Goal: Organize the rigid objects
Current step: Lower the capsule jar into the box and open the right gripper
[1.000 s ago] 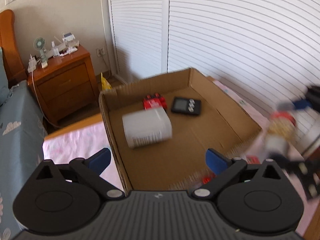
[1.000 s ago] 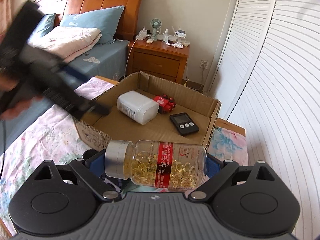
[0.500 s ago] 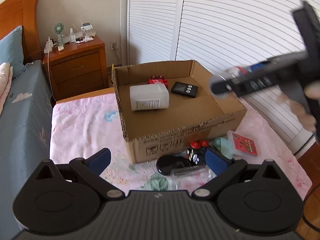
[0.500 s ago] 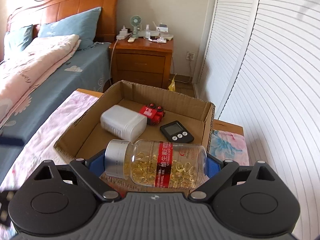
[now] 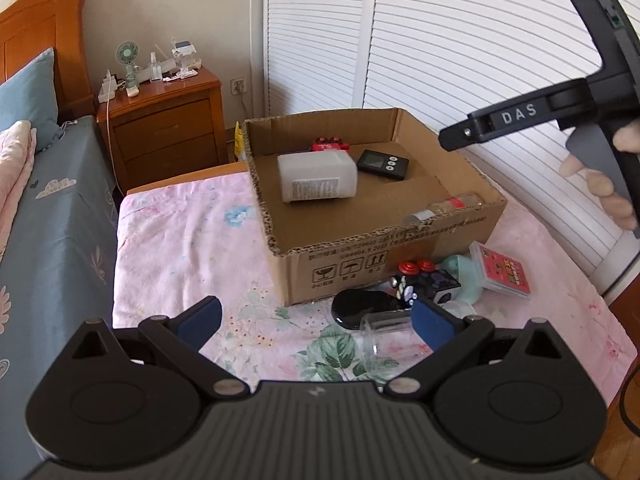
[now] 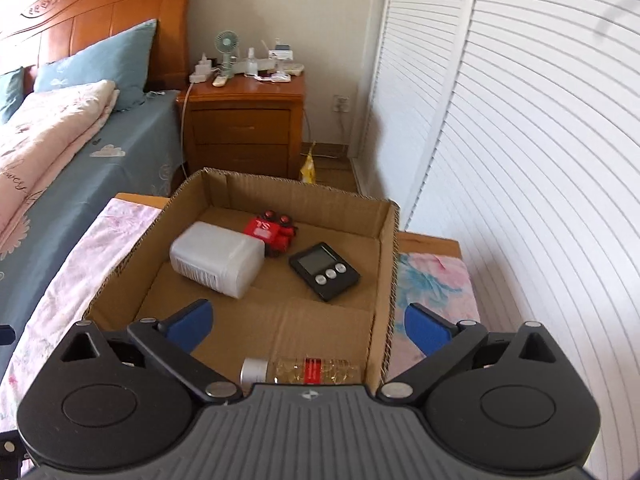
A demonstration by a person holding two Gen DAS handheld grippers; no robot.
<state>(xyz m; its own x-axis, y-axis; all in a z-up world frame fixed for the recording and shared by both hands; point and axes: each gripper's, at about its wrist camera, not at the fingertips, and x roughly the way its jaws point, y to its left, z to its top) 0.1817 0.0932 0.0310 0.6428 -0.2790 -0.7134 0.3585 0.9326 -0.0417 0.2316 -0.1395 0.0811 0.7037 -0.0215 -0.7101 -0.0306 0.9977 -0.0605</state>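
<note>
Pill bottle (image 6: 304, 370) inside cardboard box (image 6: 386, 264)

box on the bed, things inside and in front

in the cardboard box (image 6: 384, 280): capsule bottle (image 6: 304, 370) at the near wall, jug (image 6: 216, 258) left of the timer (image 6: 324, 270), toy car (image 6: 274, 232) behind; card pack (image 5: 502, 272) outside.

A bedroom in a home is shown. A wooden headboard (image 6: 96, 12) is seen behind a bed (image 6: 120, 160) covered with a blue sheet, with a blue pillow (image 6: 104, 60) and a pink quilt (image 6: 48, 128) on it. Beside the bed a wooden nightstand (image 6: 244, 128) with drawers is placed, and a small fan (image 6: 226, 46), chargers and small bottles are kept on top. White louvered wardrobe doors (image 6: 520, 140) are seen along the wall, and a wall socket (image 6: 341, 102) is fixed low beside the nightstand.
</note>
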